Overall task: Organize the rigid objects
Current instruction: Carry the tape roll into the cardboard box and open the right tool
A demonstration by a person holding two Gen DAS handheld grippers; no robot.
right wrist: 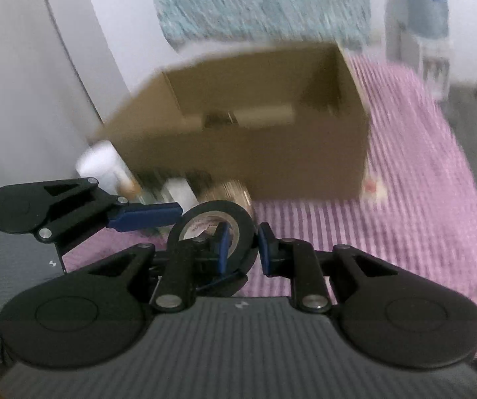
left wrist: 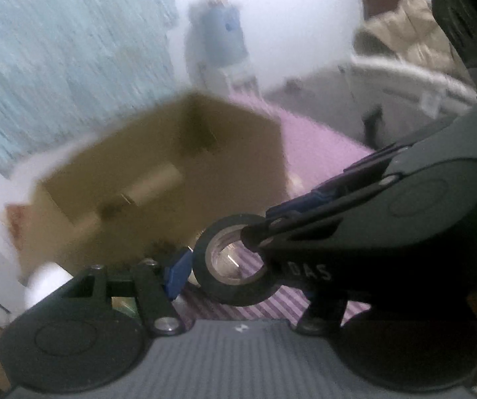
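One tape roll [right wrist: 212, 229] in right claw [right wrist: 242, 246]

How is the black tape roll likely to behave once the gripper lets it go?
The black tape roll looks rigid, so the right gripper, pinching through its wall, probably won't deform it. Being a ring, it may roll if dropped on edge. It likely weighs little.

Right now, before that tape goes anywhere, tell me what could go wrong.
1. The right gripper pinches only one wall of the black tape roll, one finger through its hole, so the roll could pivot or slip out.
2. The left gripper's blue finger sits close beside the roll; the two grippers might bump.
3. The cardboard box already holds an item, and small objects crowd its front, so a low carry could knock them.
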